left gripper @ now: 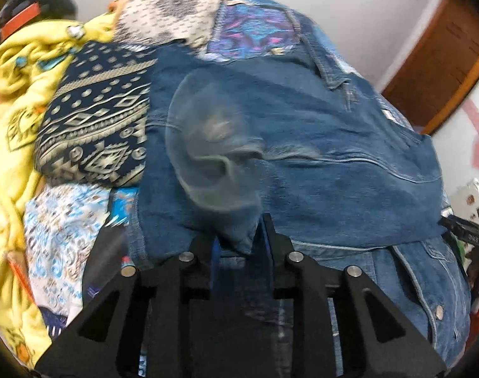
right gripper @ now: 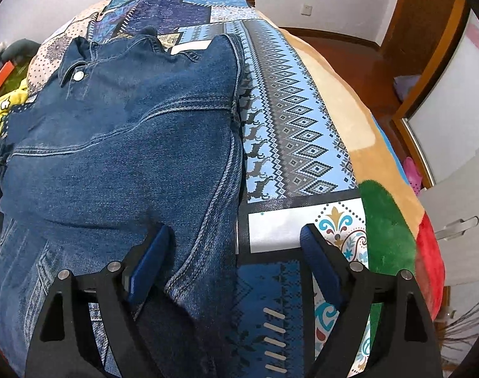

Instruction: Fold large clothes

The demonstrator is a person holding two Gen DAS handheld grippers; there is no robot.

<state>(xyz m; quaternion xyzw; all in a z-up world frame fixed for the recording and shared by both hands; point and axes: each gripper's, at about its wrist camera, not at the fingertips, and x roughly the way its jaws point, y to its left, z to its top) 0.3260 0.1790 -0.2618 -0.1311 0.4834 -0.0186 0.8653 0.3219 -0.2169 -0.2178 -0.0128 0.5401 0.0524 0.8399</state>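
Denim jacket (left gripper: 302,157) fills the centre of the left wrist view; the left gripper (left gripper: 239,236), bottom centre, is clamped on a fold of its cloth. Right wrist view: right gripper (right gripper: 236,236) spread wide, gripping nothing, straddling the jacket's right edge over the patterned bedspread (right gripper: 290,119).

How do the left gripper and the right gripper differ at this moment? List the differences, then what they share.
1. The left gripper has its jaws nearly closed; the right gripper stands wide open.
2. The left gripper pinches a fold of the denim jacket; the right gripper holds nothing.
3. The left gripper sits fully over denim; the right gripper straddles the jacket's edge, one finger over the patterned bedspread.

Shared: black frames with blue finger pads.
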